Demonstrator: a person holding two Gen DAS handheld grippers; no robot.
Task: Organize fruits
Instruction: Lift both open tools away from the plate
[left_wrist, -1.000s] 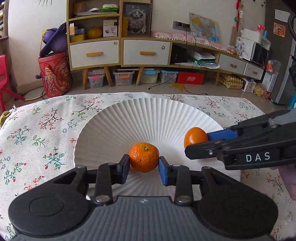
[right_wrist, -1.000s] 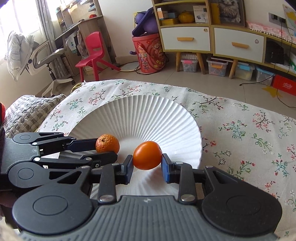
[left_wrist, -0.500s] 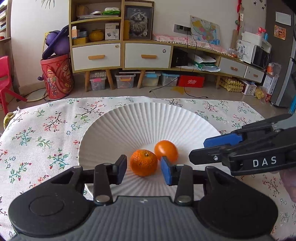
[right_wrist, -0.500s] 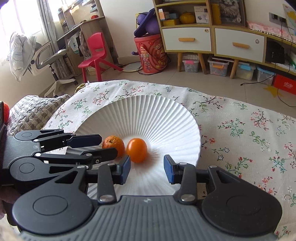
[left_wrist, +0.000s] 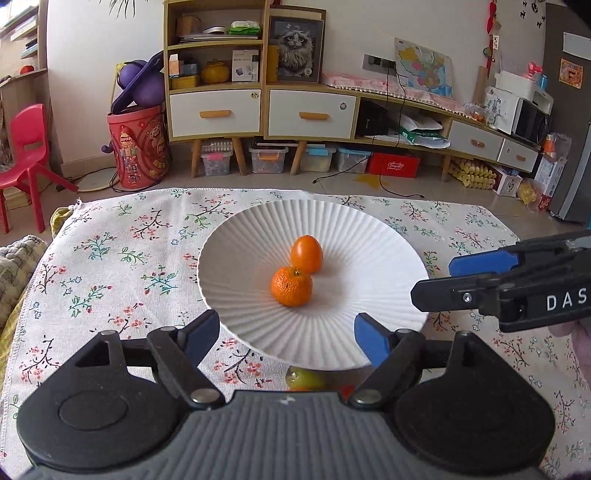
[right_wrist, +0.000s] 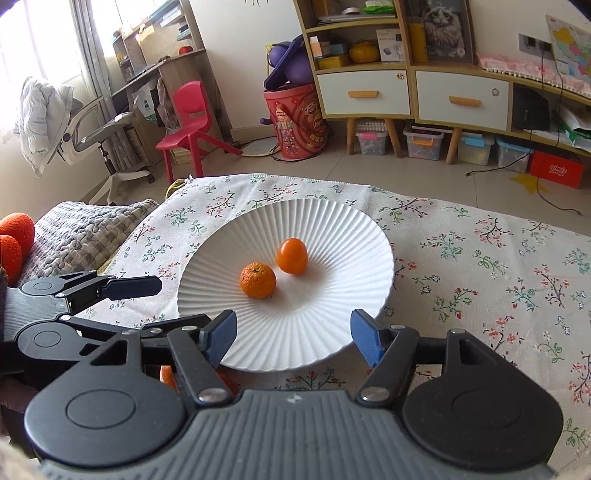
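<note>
Sitting touching mid-plate (left_wrist: 369, 236), mandarin (left_wrist: 291, 286) at 7 o'clock of smooth orange fruit (left_wrist: 306, 254), w/ left gripper (left_wrist: 286, 334) & right gripper (right_wrist: 291, 334) both hovering released, empty, at plate's 6 o'clock; looking partly done, more fruit (left_wrist: 304, 378) peeking under near rim.

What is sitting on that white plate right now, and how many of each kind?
Bumpy mandarin: 1
Smooth orange oval fruit: 1
Total on the white plate: 2

Other fruit peeks out at the near edge of the plate, too hidden to count.
</note>
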